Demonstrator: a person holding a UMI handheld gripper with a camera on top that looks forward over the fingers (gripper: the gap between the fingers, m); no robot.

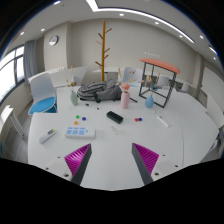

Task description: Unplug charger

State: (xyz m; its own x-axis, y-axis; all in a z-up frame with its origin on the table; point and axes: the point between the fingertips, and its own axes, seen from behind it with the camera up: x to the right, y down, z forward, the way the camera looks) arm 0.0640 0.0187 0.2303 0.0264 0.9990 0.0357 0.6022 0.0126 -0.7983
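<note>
Claw [112, 160] wide, empty, held high over white surface [150, 140] for overview. Dark block [115, 117] at 12, maybe charger; cable unclear.

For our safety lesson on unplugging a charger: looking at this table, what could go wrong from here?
1. The tongs are open and far from everything; no charger is clearly visible, so the wrong item may get grabbed.
2. The pink bottle and blue bottle stand upright and could be knocked over while reaching across the table.
</note>
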